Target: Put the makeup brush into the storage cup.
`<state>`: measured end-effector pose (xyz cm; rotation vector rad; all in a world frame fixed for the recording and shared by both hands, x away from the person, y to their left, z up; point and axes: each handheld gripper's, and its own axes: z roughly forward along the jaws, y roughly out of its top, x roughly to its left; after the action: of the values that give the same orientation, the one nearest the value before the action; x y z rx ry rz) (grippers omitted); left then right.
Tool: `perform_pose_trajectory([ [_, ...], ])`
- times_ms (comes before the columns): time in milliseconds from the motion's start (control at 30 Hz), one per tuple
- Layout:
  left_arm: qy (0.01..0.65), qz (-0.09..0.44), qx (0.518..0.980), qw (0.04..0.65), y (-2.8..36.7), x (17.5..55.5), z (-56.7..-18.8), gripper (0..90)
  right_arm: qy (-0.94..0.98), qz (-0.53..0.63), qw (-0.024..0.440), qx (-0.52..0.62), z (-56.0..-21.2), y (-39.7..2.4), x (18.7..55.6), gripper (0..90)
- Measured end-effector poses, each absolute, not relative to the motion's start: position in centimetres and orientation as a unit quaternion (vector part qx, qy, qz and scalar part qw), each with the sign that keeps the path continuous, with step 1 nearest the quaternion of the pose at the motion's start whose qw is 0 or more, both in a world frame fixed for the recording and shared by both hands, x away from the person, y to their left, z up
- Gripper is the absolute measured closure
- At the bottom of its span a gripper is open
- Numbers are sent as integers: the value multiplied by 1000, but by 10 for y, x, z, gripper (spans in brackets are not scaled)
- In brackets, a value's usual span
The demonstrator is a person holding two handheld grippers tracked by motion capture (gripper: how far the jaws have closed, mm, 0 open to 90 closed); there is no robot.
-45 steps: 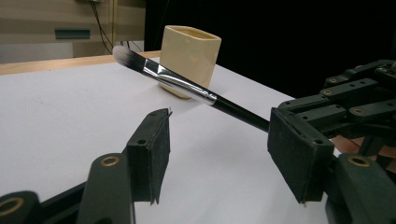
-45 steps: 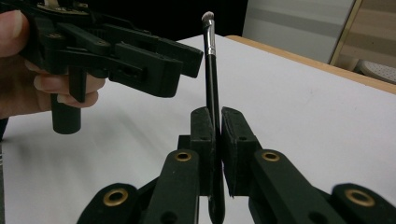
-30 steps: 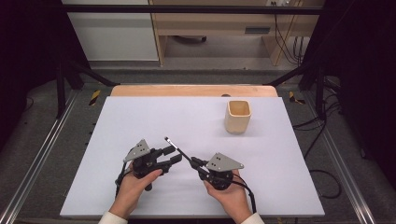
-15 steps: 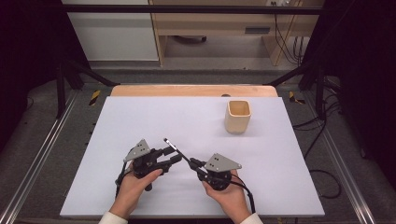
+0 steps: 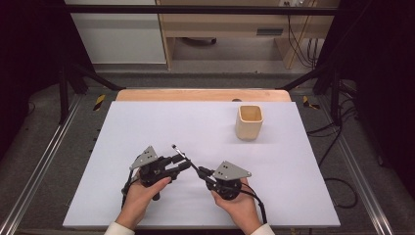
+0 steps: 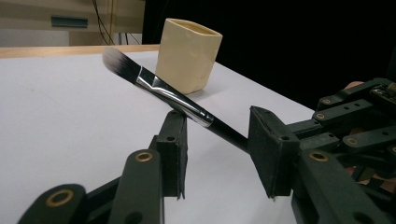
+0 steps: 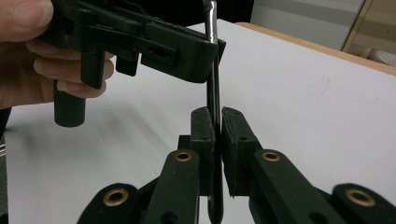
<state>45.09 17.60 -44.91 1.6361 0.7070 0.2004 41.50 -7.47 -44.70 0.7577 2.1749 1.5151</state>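
Brush (image 6: 173, 95) clamped in right tool (image 5: 201, 172), left tool (image 5: 180, 162) wide around it, cup (image 5: 249, 122) beyond

I see the cup (image 5: 249, 122) standing on the table (image 5: 147, 122) in the upper right of the high view. Both grippers sit lower centre: left gripper (image 5: 182, 163) beside right gripper (image 5: 201, 172), the brush (image 5: 185, 159) slanting up-left between them.
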Motion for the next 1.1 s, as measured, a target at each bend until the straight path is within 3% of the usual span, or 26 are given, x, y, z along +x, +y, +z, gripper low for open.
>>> perform_pose_trajectory([
  [1100,317,50,691,648,172,450,-451,756,780,528,189,277,-452,-73,418,840],
])
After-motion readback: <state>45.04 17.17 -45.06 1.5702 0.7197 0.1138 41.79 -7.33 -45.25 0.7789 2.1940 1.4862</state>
